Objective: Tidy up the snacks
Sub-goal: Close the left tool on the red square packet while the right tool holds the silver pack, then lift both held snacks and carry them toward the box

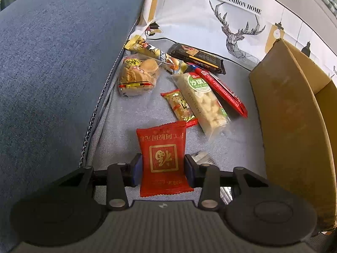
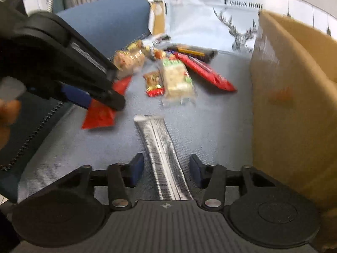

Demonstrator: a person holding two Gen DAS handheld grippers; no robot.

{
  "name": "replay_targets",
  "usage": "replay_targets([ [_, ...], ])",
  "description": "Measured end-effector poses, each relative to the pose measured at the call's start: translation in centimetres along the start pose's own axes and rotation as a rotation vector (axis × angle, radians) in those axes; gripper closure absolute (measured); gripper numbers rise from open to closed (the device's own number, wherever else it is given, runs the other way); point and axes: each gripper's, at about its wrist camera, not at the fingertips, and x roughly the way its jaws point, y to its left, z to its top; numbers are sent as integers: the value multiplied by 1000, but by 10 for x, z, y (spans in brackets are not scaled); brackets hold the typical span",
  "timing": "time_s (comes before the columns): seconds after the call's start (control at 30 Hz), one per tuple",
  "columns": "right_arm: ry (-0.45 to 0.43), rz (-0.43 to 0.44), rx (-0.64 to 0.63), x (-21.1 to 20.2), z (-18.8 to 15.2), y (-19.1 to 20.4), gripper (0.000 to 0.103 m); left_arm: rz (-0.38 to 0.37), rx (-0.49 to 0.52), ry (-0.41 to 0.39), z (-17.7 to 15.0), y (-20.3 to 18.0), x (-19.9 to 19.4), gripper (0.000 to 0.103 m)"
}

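Observation:
My left gripper (image 1: 163, 169) is shut on a red square snack packet (image 1: 163, 158) and holds it above the sofa seat; it also shows in the right wrist view (image 2: 101, 105), gripped by the left gripper (image 2: 99, 99). My right gripper (image 2: 166, 170) is open, its pads either side of a long silver snack stick (image 2: 162, 158) that lies on the seat. A pile of snacks lies beyond: a pale green-label bar (image 1: 202, 101), a long red bar (image 1: 223, 90), a small red-gold packet (image 1: 179, 105), a bag of biscuits (image 1: 137, 76) and a dark bar (image 1: 195, 57).
A brown cardboard box (image 1: 294, 126) stands at the right, open at the top; it also shows in the right wrist view (image 2: 294, 105). A blue sofa cushion (image 1: 52, 63) rises at the left. A white deer-print cloth (image 1: 231, 21) covers the back.

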Motion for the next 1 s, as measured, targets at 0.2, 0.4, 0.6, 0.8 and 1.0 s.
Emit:
replay_targets([
  [0.2,-58,-4,-48,-12,2,6,97,1,-18,-15,2,3,-3,57],
  [0.4,-149,2,-38,-33,11,8,98,-8,-21,-35,1,3,-11,57],
  [0.6,-216,-3,-34,-53,17,7,98,-17,-32,-62,3,6,-20,57],
  [0.8,-276,1,2,-77,31,-4,98,-17,-4,-99,5,0,-30,57],
  [1.0,-343,4,45,-111,48,-28,98,-30,-1,-122,7,-1,-38,57],
])
